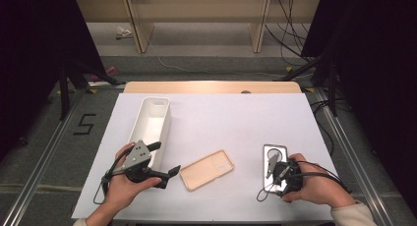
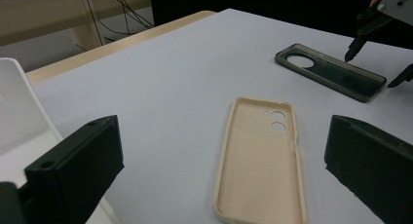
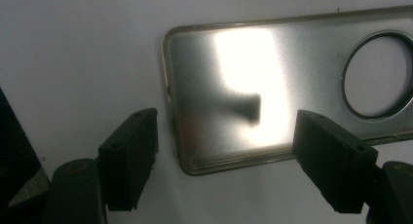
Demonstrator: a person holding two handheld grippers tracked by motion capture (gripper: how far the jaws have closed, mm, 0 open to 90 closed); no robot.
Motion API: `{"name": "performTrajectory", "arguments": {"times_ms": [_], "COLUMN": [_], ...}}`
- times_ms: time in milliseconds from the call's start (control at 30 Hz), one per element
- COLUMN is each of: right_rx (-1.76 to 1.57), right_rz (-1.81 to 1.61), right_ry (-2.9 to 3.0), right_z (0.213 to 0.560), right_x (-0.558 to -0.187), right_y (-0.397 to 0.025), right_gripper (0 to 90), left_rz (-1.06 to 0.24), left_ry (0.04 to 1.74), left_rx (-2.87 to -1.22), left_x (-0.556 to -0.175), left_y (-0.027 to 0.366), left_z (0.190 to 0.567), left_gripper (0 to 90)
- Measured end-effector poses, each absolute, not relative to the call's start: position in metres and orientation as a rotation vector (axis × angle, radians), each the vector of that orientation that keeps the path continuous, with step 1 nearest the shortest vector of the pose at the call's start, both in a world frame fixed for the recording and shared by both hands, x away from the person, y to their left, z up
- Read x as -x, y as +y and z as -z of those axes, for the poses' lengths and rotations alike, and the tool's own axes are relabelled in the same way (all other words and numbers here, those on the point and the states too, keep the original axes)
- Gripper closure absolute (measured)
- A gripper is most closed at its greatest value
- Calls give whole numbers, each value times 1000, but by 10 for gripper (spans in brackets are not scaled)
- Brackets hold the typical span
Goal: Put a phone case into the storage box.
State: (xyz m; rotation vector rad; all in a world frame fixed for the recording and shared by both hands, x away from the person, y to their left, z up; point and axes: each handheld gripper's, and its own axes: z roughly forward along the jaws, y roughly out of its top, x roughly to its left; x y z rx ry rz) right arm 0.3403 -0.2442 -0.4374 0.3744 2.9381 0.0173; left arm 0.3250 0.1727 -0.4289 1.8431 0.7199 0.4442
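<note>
A dark translucent phone case with a round camera hole is straddled by the spread right gripper. The long white plastic bin seems empty.

A white-topped table stood at centre frame on grey floor; pale wooden furniture and dark cables crossed the top.

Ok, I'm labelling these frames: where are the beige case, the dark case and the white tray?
beige case (image 2: 260, 160), left gripper view, inner back.
dark case (image 3: 243, 87), right gripper view, inner back.
white tray (image 1: 156, 102), high view, far rim.
</note>
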Motion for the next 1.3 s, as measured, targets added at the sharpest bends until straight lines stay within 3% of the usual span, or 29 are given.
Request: {"name": "performTrajectory", "arguments": {"times_ms": [567,1300], "right_rx": [-298,-272], "right_rz": [62,71], "right_ry": [2954,2936], "right_z": [445,451], "right_x": [-337,-338], "right_y": [-239,-231], "right_gripper": [267,419], "left_rz": [-439,-439], "left_ry": [723,717], "left_rx": [-1840,-1844], "left_x": [-325,-325], "left_y": [173,172], "left_z": [429,429], "left_gripper": [1,1]}}
